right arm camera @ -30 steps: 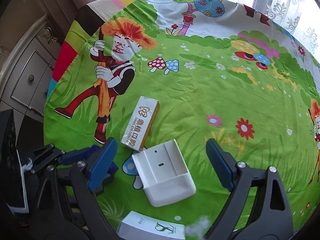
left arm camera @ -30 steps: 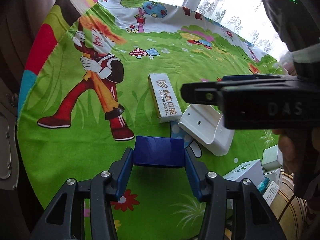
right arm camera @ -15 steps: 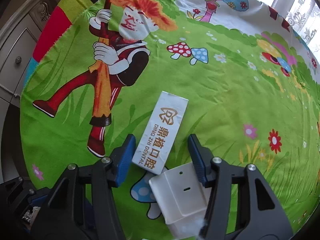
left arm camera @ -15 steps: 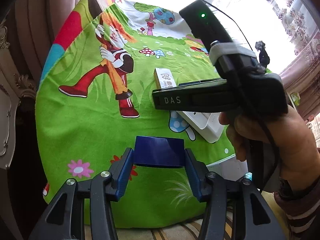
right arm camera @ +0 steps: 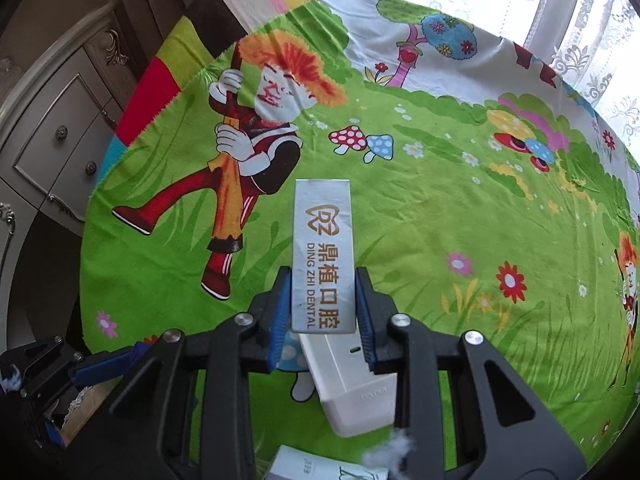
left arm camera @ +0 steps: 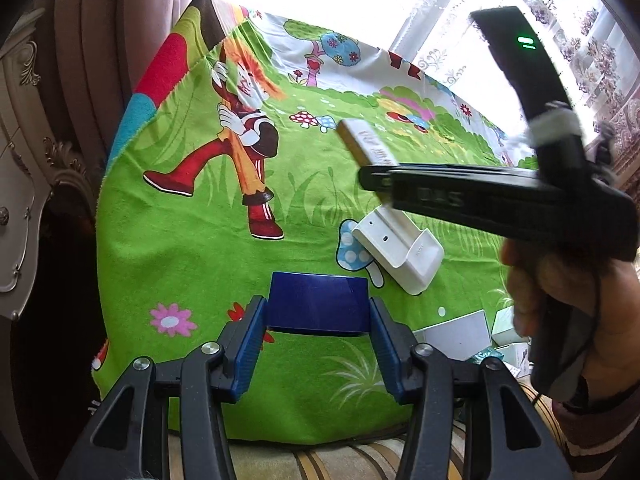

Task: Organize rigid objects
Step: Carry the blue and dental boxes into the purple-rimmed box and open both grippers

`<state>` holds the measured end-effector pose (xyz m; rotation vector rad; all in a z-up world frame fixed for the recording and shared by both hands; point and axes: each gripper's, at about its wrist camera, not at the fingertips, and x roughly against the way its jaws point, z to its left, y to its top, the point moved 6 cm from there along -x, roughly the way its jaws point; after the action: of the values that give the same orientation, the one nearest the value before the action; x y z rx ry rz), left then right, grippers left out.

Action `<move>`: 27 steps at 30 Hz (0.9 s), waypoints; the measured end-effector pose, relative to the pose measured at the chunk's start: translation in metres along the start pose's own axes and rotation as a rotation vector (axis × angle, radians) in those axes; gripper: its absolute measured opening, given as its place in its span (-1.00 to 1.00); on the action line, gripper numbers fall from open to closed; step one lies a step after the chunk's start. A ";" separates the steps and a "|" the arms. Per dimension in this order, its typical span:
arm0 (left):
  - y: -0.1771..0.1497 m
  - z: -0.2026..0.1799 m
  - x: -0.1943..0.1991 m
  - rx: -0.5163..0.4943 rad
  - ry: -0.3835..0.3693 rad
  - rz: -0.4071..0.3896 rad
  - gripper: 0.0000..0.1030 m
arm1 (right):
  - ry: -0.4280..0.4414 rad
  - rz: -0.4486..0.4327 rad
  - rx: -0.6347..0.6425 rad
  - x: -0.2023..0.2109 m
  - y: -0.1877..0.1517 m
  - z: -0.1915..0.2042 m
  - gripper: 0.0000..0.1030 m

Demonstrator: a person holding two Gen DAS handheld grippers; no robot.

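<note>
left gripper clamps blue box | right gripper closing on dental box (seemingly lifted)

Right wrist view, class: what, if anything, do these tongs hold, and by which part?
The right tongs, jaws closing, grip the Ding Zhi Dental box by the long sides of its near end.

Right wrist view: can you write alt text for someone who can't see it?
The right gripper is closing its blue pads on a slim white dental box, above a bright green cartoon cloth. A white holder lies on the cloth just beneath.
</note>
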<state>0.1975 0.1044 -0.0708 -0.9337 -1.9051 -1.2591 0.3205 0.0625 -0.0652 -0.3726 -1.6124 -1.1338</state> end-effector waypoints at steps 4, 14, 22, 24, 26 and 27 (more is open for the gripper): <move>-0.001 -0.006 0.010 0.013 0.009 -0.018 0.00 | -0.027 -0.036 0.013 0.028 -0.015 -0.008 -0.33; -0.008 -0.053 0.040 0.000 -0.043 -0.063 0.00 | -0.019 -0.040 -0.041 0.084 -0.075 -0.038 -0.33; -0.024 -0.102 0.053 -0.030 -0.095 -0.074 0.00 | -0.046 -0.076 -0.077 0.135 -0.124 -0.059 -0.33; -0.028 -0.113 0.057 -0.044 -0.097 -0.075 0.00 | -0.059 -0.087 -0.075 0.145 -0.135 -0.066 -0.33; -0.033 -0.125 0.060 -0.061 -0.103 -0.071 0.00 | -0.066 -0.093 -0.098 0.153 -0.147 -0.078 -0.33; -0.036 -0.132 0.061 -0.073 -0.108 -0.069 0.00 | -0.072 -0.100 -0.105 0.157 -0.152 -0.083 -0.33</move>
<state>0.1535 -0.0171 0.0043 -0.9997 -2.0010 -1.3511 0.1999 -0.1282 -0.0026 -0.4089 -1.6529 -1.2970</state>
